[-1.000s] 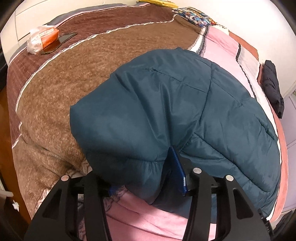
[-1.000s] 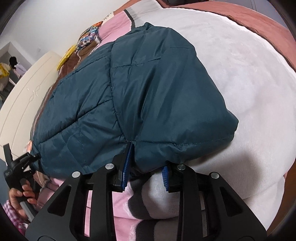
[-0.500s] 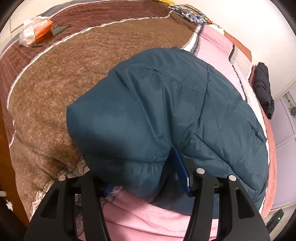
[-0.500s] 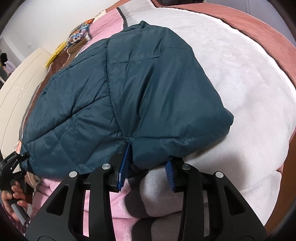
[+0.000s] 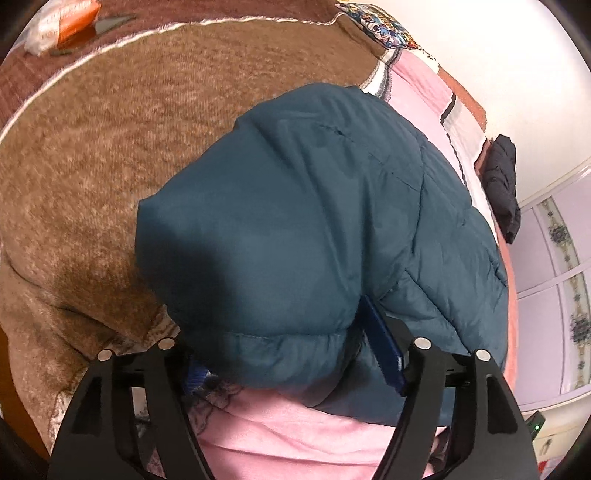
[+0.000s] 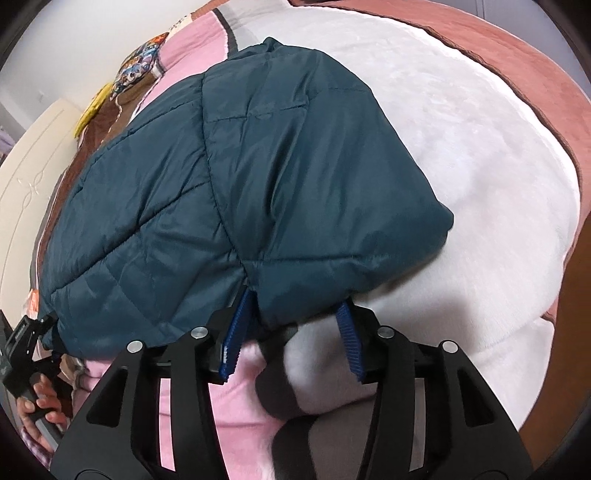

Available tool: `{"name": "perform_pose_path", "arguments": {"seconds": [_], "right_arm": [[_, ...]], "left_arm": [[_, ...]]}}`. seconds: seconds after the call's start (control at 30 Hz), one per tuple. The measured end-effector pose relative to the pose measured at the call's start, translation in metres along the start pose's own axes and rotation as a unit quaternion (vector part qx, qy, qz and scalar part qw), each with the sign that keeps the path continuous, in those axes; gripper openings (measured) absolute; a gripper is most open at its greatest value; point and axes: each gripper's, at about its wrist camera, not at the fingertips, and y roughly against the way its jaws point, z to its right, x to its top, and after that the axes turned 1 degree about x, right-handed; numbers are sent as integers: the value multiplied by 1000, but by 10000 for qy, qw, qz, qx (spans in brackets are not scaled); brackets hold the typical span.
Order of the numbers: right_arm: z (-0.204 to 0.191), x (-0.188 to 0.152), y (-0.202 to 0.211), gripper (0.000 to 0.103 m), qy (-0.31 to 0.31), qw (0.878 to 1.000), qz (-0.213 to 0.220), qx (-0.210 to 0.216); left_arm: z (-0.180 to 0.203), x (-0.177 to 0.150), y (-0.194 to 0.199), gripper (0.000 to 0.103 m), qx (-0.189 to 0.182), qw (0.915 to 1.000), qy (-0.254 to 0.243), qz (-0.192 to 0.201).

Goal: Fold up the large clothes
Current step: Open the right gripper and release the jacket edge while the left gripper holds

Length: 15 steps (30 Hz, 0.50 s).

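Teal and puffy, the jacket [image 5: 332,221] lies on the bed [image 5: 92,166]; our left claw [image 5: 295,363] and right claw [image 6: 291,339], both spread, straddle its near hem. We judge it light, soft and slippery, best pinched at the stitched hem.

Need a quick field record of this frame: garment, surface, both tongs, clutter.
garment: teal quilted jacket, lying folded on the bed
surface: bed with brown blanket, pink blanket and white blanket
left tongs: open, fingers astride the jacket's near edge
right tongs: open, at the jacket's near edge, nothing clamped
clutter: black garment at the bed's far edge; orange-and-white packet on the brown blanket
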Motion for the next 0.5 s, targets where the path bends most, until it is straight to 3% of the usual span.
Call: {"name": "perform_pose_path", "arguments": {"seconds": [0.23, 0.3, 0.4, 0.5], "right_arm": [[-9, -8, 23, 48, 324, 9993, -148, -91], [-20, -10, 38, 27, 614, 9981, 22, -22], [-47, -7, 48, 13, 1140, 9933, 181, 82], [-85, 1, 48, 8, 1604, 9855, 319, 443]], "left_arm": [[-6, 2, -2, 72, -165, 9998, 91, -62], [-10, 1, -3, 72, -226, 9996, 150, -76], [-13, 0, -4, 72, -297, 9993, 211, -52], [-11, -3, -4, 72, -276, 9995, 137, 40]]}}
